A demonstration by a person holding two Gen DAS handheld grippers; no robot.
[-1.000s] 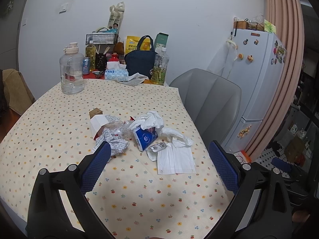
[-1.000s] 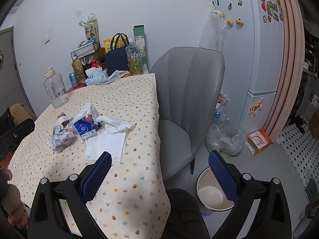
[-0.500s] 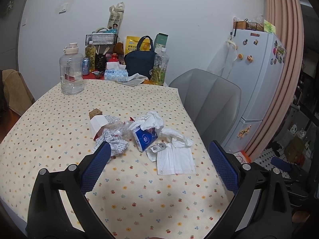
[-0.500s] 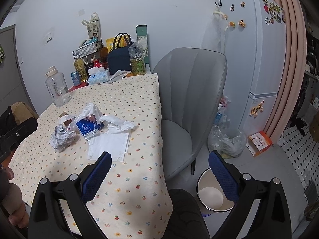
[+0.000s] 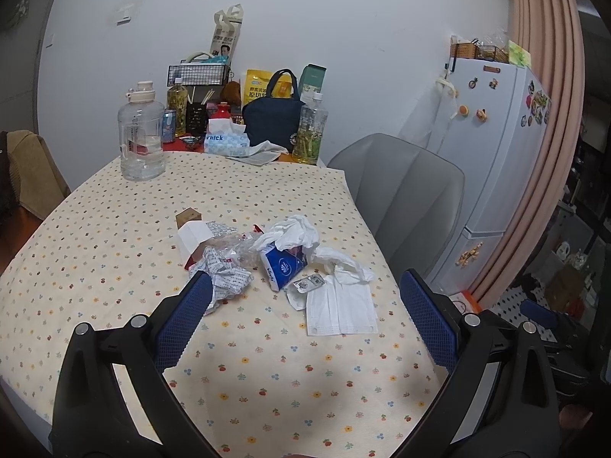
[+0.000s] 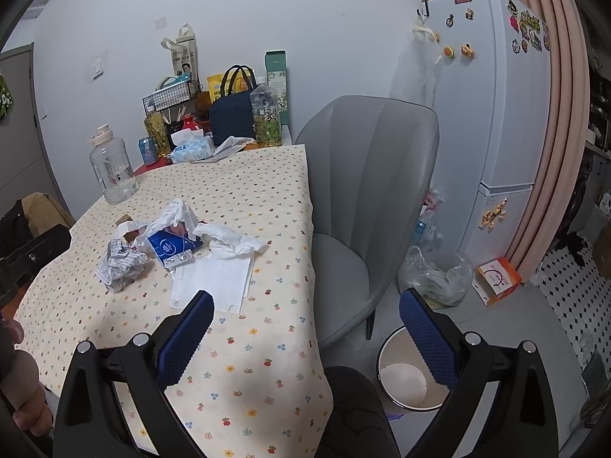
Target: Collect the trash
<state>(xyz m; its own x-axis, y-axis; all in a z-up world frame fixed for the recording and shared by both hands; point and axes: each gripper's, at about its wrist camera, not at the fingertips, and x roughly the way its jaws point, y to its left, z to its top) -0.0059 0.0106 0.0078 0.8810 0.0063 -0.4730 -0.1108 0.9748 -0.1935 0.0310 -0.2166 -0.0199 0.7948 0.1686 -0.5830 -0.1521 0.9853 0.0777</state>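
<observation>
A heap of trash lies mid-table on the flowered cloth (image 5: 114, 236): crumpled printed paper (image 5: 225, 274), a blue tissue pack (image 5: 282, 267), white crumpled tissues (image 5: 294, 231), a flat white face mask (image 5: 340, 307), a blister pack (image 5: 309, 283) and a small white box (image 5: 193, 236). My left gripper (image 5: 303, 318) hovers open just short of the heap, nothing between its fingers. In the right wrist view the same heap shows the crumpled paper (image 6: 122, 265), the tissue pack (image 6: 168, 245) and the mask (image 6: 214, 280). My right gripper (image 6: 305, 334) is open over the table's right edge.
A white waste bin (image 6: 404, 376) stands on the floor by a grey chair (image 6: 362, 175). A clear bag of rubbish (image 6: 435, 271) and a fridge (image 6: 492, 107) are beyond. Bottles, a water jug (image 5: 141, 133), a tissue box (image 5: 225, 141) and a navy bag (image 5: 277, 122) crowd the table's far end.
The right wrist view has shifted slightly, so the table and chair sit a little higher and to the right. The left gripper has barely moved. Both stay open.
</observation>
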